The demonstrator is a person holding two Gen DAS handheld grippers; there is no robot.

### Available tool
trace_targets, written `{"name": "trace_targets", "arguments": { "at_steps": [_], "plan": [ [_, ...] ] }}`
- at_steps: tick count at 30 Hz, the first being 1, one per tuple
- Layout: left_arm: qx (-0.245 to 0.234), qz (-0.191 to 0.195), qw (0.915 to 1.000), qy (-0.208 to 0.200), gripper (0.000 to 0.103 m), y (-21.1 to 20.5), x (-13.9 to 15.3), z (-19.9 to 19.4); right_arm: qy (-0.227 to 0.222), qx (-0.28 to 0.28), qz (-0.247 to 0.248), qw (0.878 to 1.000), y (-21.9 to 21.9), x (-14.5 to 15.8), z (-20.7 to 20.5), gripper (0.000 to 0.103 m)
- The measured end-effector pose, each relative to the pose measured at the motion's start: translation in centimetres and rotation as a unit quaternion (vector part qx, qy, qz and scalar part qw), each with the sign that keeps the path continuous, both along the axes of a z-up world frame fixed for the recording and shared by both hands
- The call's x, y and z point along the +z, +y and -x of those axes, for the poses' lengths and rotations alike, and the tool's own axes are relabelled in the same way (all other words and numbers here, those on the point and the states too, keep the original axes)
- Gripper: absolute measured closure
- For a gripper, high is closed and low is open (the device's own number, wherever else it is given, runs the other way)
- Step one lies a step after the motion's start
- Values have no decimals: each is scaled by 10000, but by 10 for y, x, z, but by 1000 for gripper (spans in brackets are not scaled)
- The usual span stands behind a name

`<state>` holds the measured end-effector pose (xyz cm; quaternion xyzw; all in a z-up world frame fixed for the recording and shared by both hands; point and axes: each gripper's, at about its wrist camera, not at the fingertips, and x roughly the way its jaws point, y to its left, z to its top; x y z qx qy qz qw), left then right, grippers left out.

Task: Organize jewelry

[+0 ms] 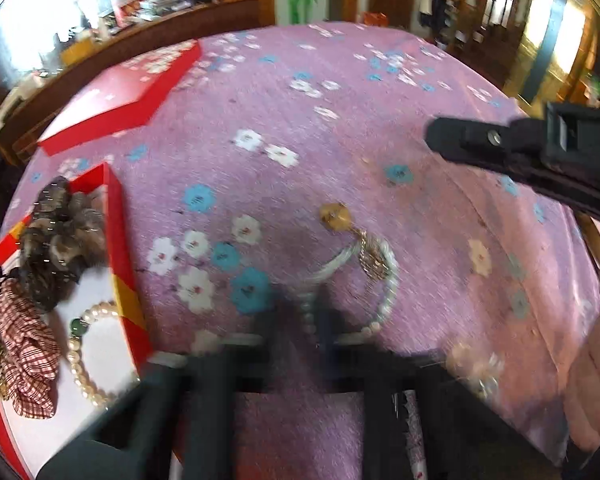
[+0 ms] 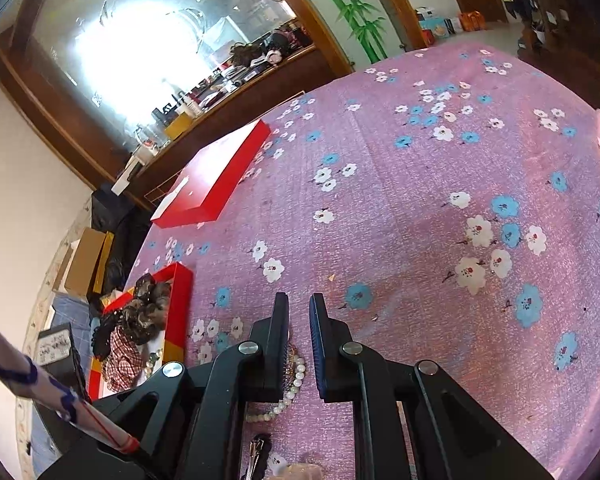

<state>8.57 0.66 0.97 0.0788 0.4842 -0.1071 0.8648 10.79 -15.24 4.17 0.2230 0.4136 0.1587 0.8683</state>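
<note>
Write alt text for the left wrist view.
The left gripper, blurred, is closed on a pearl bracelet lying on a pink floral tablecloth. To its left an open red box holds another pearl bracelet and hair scrunchies; the right gripper reaches in from the right.

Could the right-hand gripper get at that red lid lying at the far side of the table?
Probably yes. The right gripper holds nothing, and only bare flowered tablecloth lies between it and the red lid, though it would need a long reach.
</note>
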Motion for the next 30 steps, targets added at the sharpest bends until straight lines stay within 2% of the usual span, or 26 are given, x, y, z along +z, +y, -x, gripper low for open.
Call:
{"name": "trace_targets", "arguments": {
  "at_steps": [2,5,8,10,15,19,21,23,30],
  "plan": [
    [77,50,9999,-136,98,6,0,0,-18,35,72,10000,3,0,-1,92],
    [116,536,9981,-299,98,23,16,0,-53,59,134,9999,5,-1,-1,92],
    [193,1094,9911,-727,98,46,43,6,-98,126,226,9996,11,-1,0,92],
    [278,1334,9865,-908,98,58,54,9,-71,246,223,9994,16,-2,-1,92],
    [489,1692,9777,-1144,98,76,69,9,71,487,383,9981,32,-12,-6,92],
    [621,1799,9727,-1326,98,86,76,12,212,616,471,9968,43,-18,-7,87],
    [712,1828,9716,-1323,98,92,77,12,273,629,472,9965,48,-18,-8,74],
    [781,1909,9699,-1299,98,98,76,9,315,650,562,9958,56,-18,-10,68],
    [913,1967,9682,-1246,98,106,73,8,444,796,1062,9902,91,-26,-17,68]
  ]
}}
